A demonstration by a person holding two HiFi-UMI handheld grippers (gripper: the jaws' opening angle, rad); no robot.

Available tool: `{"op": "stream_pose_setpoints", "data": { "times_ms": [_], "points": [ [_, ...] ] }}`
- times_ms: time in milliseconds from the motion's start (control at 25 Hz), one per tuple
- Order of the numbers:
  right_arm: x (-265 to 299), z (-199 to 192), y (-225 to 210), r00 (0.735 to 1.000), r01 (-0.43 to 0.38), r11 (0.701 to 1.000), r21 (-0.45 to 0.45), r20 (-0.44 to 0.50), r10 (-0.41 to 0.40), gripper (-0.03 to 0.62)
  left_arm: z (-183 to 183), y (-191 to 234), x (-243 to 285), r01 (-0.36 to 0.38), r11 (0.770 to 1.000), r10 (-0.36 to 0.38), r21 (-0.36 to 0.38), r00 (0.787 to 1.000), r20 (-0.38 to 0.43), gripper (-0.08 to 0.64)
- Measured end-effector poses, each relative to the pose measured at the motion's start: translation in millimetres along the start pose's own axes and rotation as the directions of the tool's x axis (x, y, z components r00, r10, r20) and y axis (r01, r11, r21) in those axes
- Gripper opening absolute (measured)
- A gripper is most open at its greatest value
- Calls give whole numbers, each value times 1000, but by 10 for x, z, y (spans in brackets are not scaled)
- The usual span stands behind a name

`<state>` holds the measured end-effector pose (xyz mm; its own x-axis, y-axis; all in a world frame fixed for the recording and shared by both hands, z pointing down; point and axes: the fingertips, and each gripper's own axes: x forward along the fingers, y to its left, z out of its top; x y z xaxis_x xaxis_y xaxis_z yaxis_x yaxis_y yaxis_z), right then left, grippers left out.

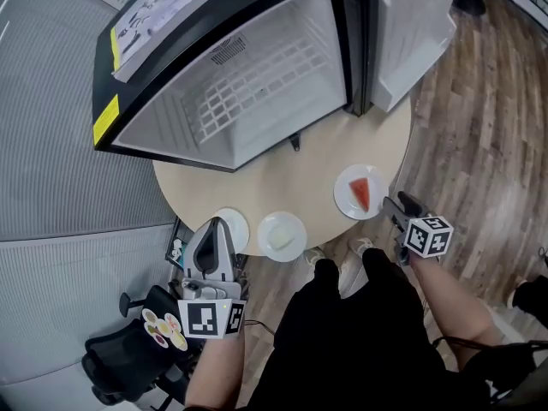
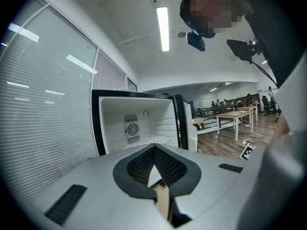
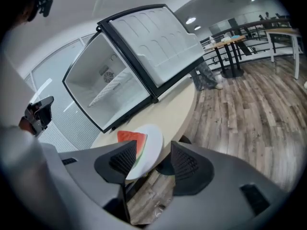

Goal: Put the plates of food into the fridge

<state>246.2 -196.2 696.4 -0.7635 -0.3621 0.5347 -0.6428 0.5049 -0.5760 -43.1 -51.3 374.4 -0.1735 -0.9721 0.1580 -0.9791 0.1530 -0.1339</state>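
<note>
Right gripper view, right tongs (image 3: pixel 153 150) apart, watermelon plate (image 3: pixel 154 137) just ahead of the gap, untouched, left tongs (image 2: pixel 153 150) together

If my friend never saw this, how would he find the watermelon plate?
Find the open fridge standing on the round table. Along the table's near edge, take the rightmost white plate. It alone carries a red watermelon slice.

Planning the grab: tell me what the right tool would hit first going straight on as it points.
Most likely the near rim of the white plate holding the watermelon slice, at the edge of the round table, just ahead of the right tool, whose jaws stand open.
</note>
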Motion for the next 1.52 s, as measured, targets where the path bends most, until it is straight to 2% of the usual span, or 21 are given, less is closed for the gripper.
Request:
{"op": "stream_pose_setpoints", "data": {
  "times_ms": [120,240,440,520,600,680,920,1040,1160,1240,1320,1440,1520],
  "points": [
    [90,-71,-103,1000,4,994,106,0,-5,204,-19,15,-24,-7,1000,7,7,1000,-14,3],
    [183,-89,-144,1000,-26,972,233,20,22,204,-30,56,-57,-23,1000,23,8,999,-24,3],
    [386,-208,-88,998,-49,941,334,-28,62,204,-8,131,-155,-48,998,49,27,998,-34,3],
    [468,-314,-84,994,-57,918,393,-66,89,203,16,139,-176,-51,998,52,41,998,-30,3],
    [493,-351,-93,992,-71,894,443,-62,109,203,53,135,-193,-48,997,50,55,999,-22,3],
    [474,-349,-94,993,-75,889,452,-46,107,202,88,152,-217,-50,997,51,58,999,-16,3],
    [381,-320,-74,996,-64,881,469,-23,85,115,148,243,-260,-63,997,63,49,998,-2,3],
    [317,-291,-81,997,-65,856,514,1,75,57,155,269,-253,-58,997,58,42,998,6,3],
    [238,-271,-62,997,-79,837,541,23,79,31,157,287,-244,-52,998,51,33,999,18,3],
    [183,-262,-41,996,-90,826,556,35,85,26,158,297,-244,-46,999,45,25,999,25,3],
    [137,-267,-15,995,-99,800,591,45,91,25,145,308,-245,-38,999,37,13,999,29,3],
    [100,-237,40,994,-106,805,584,55,90,26,116,316,-247,-20,1000,20,-6,999,32,3],
    [96,-217,124,992,-126,783,609,78,99,26,118,329,-254,-10,1000,10,-12,999,40,3]
  ]
}}
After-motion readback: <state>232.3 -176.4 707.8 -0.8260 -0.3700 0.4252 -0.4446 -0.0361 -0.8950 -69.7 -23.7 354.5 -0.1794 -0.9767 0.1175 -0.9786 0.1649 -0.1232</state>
